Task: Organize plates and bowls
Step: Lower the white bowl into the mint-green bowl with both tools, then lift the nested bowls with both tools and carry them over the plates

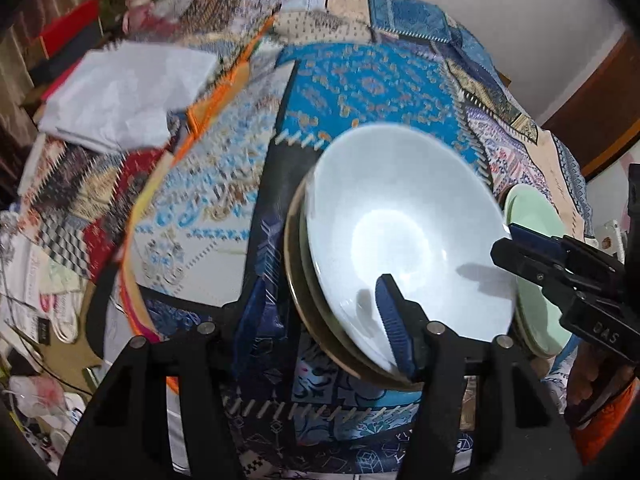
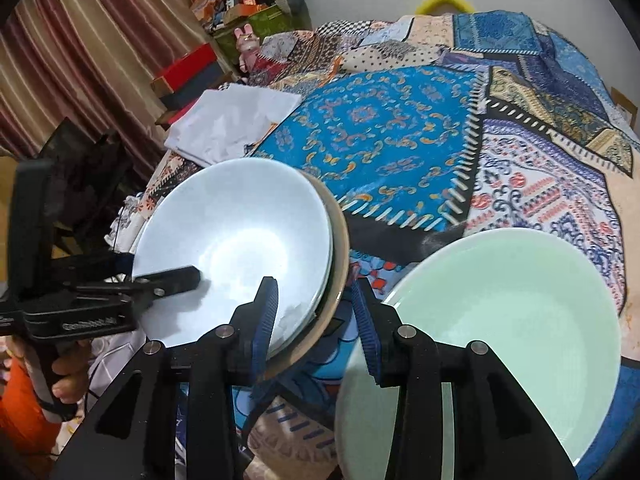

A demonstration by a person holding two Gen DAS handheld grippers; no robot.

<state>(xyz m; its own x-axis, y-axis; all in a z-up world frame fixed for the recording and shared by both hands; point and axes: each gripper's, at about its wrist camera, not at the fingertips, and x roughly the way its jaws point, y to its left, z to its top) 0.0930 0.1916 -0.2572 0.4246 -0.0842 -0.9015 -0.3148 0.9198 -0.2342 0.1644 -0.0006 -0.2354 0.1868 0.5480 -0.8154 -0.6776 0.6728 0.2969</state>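
Two stacked dishes sat on the patchwork cloth (image 2: 392, 136) covering the table: a pale blue plate (image 1: 404, 236) nested in a darker, tan-rimmed plate (image 1: 298, 280) beneath it, so the pair already formed the start of a pile. Just beside them, toward the right, lay a mint-green plate (image 2: 508, 320) on its own, apparently not yet gathered in.

The left gripper (image 1: 320, 320) stood released. One blue-padded finger rested over the near rim of the blue plate and the other stood off on the far side of the stack's edge, with open space between the pads and the plates. That spacing suggested a hold let go once the plate had settled flat, though the pictures alone could not confirm it.

The right gripper (image 2: 316, 320) was also unclenched and grasped nothing. Its left finger overlapped the stack's rim and its right finger overlapped the green plate's edge, while the gap between them showed only cloth. It probably sat there to steady the pile or to reach for the green plate, which likely went on top next.

A folded white cloth (image 2: 232, 124) lay well apart, toward the table's far left corner.
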